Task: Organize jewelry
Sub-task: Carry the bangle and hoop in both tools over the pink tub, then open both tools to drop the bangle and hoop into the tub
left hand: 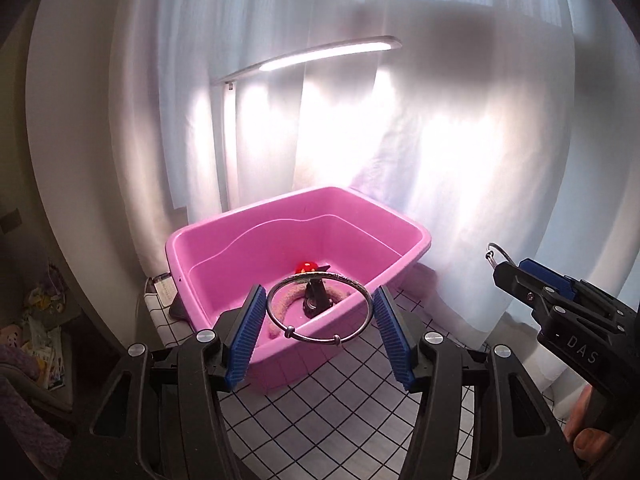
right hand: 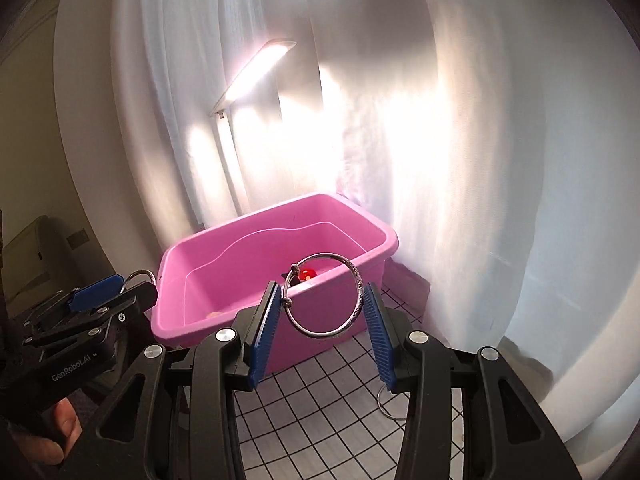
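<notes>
White gauze curtain (left hand: 460,140) backs the whole work area, lit by a slim bar lamp (left hand: 328,54). Below it a white tablecloth with a black grid (left hand: 344,392) carries a pink rectangular plastic tub (left hand: 400,258), which holds a red bead piece (left hand: 306,267), a dark clip-like item (left hand: 316,300) and a fuzzy pink band (left hand: 280,312).

My left gripper (left hand: 319,322) is part closed, its blue ribbed pads bearing on either side of a plain silver bangle (left hand: 320,307), carried lying flat above the tub's near rim. My right gripper (right hand: 320,312) is likewise part closed on a second silver bangle (right hand: 325,295), held upright in front of the near wall. A further thin metal ring (right hand: 394,402) lies on the cloth, partly hidden behind my right finger.

Judgement: both bangles are in transit to the tub. Next move calls for carrying each past the rim, lowering, then releasing; the flat bangle may snag the rim.
</notes>
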Demonstrator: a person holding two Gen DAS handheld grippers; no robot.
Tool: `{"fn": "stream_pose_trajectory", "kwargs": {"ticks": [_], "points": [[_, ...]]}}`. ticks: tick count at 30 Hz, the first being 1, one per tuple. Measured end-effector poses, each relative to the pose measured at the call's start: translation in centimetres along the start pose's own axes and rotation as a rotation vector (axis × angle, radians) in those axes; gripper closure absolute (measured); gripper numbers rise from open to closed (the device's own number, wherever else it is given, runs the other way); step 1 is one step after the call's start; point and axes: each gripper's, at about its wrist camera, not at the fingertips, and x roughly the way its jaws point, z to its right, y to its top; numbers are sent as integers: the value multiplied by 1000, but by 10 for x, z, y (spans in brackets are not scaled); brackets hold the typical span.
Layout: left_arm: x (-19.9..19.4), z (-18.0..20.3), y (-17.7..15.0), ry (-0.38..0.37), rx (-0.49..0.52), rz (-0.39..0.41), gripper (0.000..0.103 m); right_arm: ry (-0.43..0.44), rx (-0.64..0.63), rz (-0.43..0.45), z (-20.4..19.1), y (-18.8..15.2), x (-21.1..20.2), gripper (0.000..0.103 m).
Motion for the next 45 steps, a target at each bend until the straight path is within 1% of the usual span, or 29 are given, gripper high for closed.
{"fn": "stream_pose_trajectory", "kwargs": {"ticks": [4, 7, 9, 12, 16, 19, 24, 29, 34, 36, 37, 38, 39, 40, 44, 45], "points": [[18, -33, 32, -6, 29, 36, 49, -5, -1, 9, -24, 31, 35, 62], [44, -56, 49, -14, 36, 17, 49, -23, -5, -7, -39, 47, 61, 62], [64, -70, 54, -15, 39, 2, 49, -31, -2, -25, -46, 55, 82, 62], [96, -87, 58, -25, 39, -46, 49, -46, -6, -69, -54, 62, 115, 62], [134, -101, 58, -52, 42, -123, 49, -56, 3, -152, -61, 60, 154, 62], [157, -110, 56, -63, 45, -173, 49, -67, 5, -209, -65, 57, 179, 62], [185, -119, 51, -76, 39, -246, 49, -83, 25, -300, -63, 49, 211, 62], [198, -116, 45, -90, 53, -282, 48, -109, 27, -366, -62, 40, 230, 62], [204, -116, 44, -91, 54, -306, 47, -144, 24, -388, -59, 37, 239, 61], [205, -116, 44, -80, 64, -315, 47, -140, 35, -404, -57, 37, 242, 61], [207, -115, 44, -75, 70, -320, 45, -138, 44, -412, -55, 37, 243, 61], [208, -115, 44, -70, 73, -325, 37, -144, 48, -415, -54, 37, 244, 58], [208, -114, 44, -63, 74, -329, 33, -155, 51, -419, -53, 38, 244, 54], [207, -115, 44, -63, 70, -329, 30, -161, 56, -421, -51, 39, 244, 47], [206, -120, 44, -50, 54, -335, 24, -165, 74, -411, -46, 41, 241, 46], [205, -121, 44, -48, 50, -336, 24, -168, 78, -408, -45, 42, 241, 46]]}}
